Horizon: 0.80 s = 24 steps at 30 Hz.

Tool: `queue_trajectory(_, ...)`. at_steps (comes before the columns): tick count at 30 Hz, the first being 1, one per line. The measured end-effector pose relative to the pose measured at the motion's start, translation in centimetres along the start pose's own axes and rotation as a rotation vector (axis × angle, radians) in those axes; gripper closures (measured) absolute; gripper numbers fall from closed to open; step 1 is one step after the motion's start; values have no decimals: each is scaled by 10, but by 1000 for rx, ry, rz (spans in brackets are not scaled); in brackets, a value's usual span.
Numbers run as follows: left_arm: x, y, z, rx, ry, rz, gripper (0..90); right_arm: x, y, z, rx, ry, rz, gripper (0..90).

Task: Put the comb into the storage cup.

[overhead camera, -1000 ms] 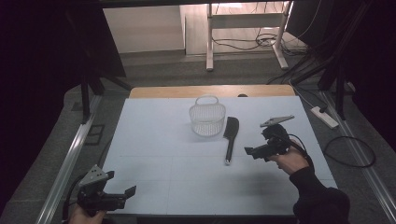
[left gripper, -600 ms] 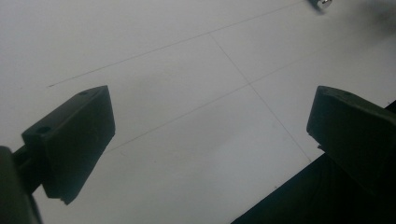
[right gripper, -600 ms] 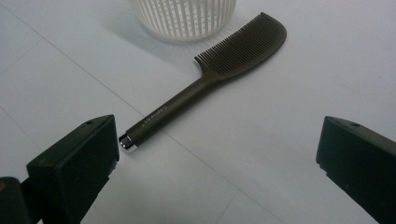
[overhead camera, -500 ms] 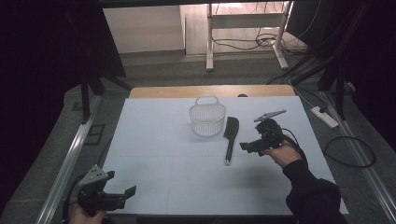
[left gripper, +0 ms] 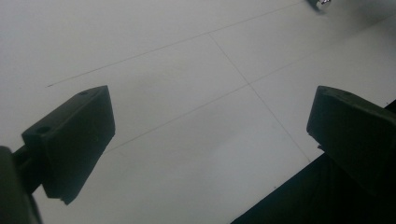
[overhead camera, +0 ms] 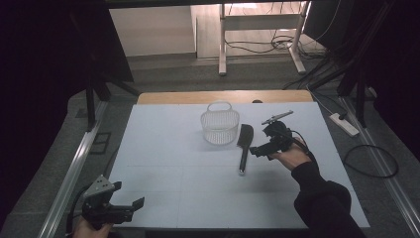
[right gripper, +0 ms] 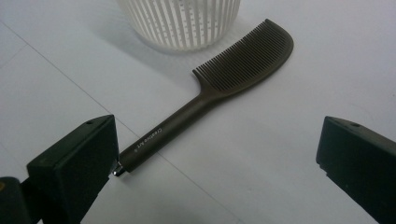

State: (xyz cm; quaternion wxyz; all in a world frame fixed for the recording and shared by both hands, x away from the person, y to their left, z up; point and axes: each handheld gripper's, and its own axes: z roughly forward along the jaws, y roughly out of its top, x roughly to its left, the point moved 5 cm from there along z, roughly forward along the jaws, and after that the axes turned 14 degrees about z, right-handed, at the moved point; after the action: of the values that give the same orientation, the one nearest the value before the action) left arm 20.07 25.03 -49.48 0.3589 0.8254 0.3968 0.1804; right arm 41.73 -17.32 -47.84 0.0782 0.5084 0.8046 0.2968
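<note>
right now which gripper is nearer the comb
Right. The right gripper hovers just beside the comb, fingers open toward its handle. The left gripper sits far off at the table's near left corner.

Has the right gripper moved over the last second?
Yes. The right gripper has shifted left, closer to the comb, which lies where it was beside the basket.
</note>
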Motion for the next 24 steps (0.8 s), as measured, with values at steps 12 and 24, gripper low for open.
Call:
queue_trajectory(12,0,0,0,0,-3,-3,19,5,13,14,19,-8,-11,0)
queue_trajectory(24,1,0,0,-2,-5,-7,19,10,23,28,45,-1,-18,0)
